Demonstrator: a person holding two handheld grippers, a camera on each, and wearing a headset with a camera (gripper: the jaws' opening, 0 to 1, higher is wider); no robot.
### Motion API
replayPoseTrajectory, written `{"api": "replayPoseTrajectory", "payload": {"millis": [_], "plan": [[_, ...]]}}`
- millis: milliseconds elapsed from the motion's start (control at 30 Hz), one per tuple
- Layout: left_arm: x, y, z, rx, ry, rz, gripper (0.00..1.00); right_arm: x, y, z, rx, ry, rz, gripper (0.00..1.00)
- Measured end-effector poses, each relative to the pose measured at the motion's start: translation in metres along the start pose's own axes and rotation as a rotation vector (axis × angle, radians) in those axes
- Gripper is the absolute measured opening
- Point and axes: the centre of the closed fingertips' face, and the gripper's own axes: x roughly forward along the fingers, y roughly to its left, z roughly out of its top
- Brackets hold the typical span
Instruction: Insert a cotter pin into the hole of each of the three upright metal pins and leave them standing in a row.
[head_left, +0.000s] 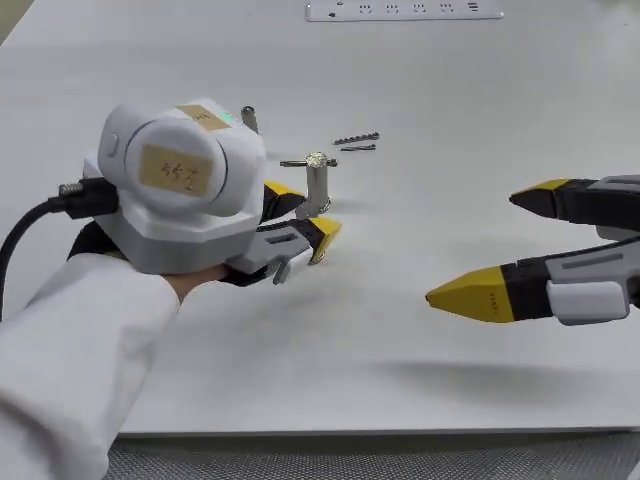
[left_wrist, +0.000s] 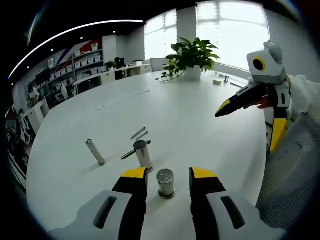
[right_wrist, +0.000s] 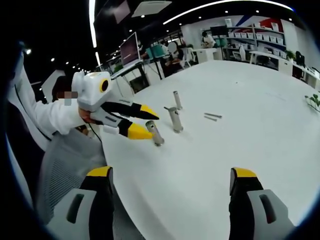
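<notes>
My left gripper (left_wrist: 167, 176) is open, one jaw on each side of a short upright metal pin (left_wrist: 165, 183), with small gaps to it. Just beyond stands a second pin (left_wrist: 143, 154) with a cotter pin through its top; it is also in the head view (head_left: 317, 182). A third bare pin (left_wrist: 95, 151) stands further left and shows behind the left gripper (head_left: 300, 228) as the far pin (head_left: 248, 118). Two loose cotter pins (head_left: 357, 141) lie on the white table (head_left: 420, 360). My right gripper (head_left: 478, 250) hovers wide open to the right, holding nothing.
A white power strip (head_left: 405, 11) lies at the table's far edge. The front edge of the table (head_left: 350, 432) runs close to me. A potted plant (left_wrist: 192, 55) stands at the far end. A white sleeve (head_left: 60, 350) covers the arm behind the left gripper.
</notes>
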Motion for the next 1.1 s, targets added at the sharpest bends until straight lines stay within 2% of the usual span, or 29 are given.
{"api": "replayPoseTrajectory", "payload": {"millis": [167, 233, 333, 400, 533, 633, 700, 900, 1100], "plan": [[-0.011, 0.000, -0.003, 0.022, 0.014, -0.024, 0.38, 0.000, -0.001, 0.001, -0.003, -0.001, -0.001, 0.95], [-0.017, -0.001, -0.007, 0.017, 0.020, -0.049, 0.45, -0.002, -0.001, 0.002, -0.003, -0.002, -0.001, 0.95], [-0.024, 0.002, -0.009, 0.020, 0.013, -0.047, 0.62, -0.002, 0.000, 0.001, -0.004, -0.001, -0.002, 0.95], [-0.030, 0.003, -0.012, -0.006, 0.015, -0.066, 0.71, -0.003, -0.001, 0.001, -0.004, 0.001, -0.003, 0.95], [-0.041, 0.010, -0.011, -0.038, -0.018, -0.059, 0.75, -0.003, -0.002, 0.000, -0.005, 0.008, -0.007, 0.94], [-0.047, 0.011, -0.011, -0.025, -0.026, -0.078, 0.77, -0.003, -0.001, -0.001, -0.006, 0.014, -0.006, 0.94], [-0.050, 0.012, -0.012, -0.021, -0.027, -0.077, 0.84, -0.004, -0.002, -0.001, -0.005, 0.014, -0.007, 0.94], [-0.060, 0.009, -0.009, -0.019, -0.052, -0.113, 0.98, -0.006, -0.005, 0.000, -0.013, 0.026, -0.017, 0.94], [-0.065, 0.005, -0.014, -0.009, -0.038, -0.145, 0.99, -0.009, -0.007, 0.001, -0.025, 0.038, -0.027, 0.94]]}}
